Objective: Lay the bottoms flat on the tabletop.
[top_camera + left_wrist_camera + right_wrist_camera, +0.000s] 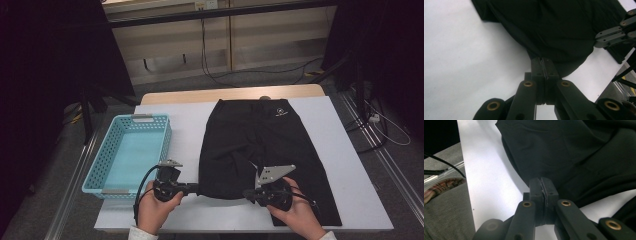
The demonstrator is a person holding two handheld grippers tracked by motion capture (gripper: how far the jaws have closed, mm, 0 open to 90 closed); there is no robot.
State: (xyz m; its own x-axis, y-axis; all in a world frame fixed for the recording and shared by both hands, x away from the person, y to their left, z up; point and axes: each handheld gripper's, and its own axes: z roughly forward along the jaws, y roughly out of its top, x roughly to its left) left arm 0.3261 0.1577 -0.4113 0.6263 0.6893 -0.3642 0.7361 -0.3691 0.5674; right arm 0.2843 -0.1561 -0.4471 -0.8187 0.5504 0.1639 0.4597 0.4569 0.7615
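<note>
Both the left gripper (196, 188) and right gripper (246, 193) pinch the black fabric shorts' (260, 145) near hem; thin cloth may slip free.

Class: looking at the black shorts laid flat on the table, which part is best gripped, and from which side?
Grip the near hem of the black shorts, coming in low from the table's near edge. The cloth lies flat, so only its edge offers a fold. Both the left gripper and right gripper pinch there.

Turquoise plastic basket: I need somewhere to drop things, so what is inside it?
The turquoise perforated plastic basket holds nothing visible; its pale floor lies bare. Its near wall hides a strip of the floor behind it.
</note>
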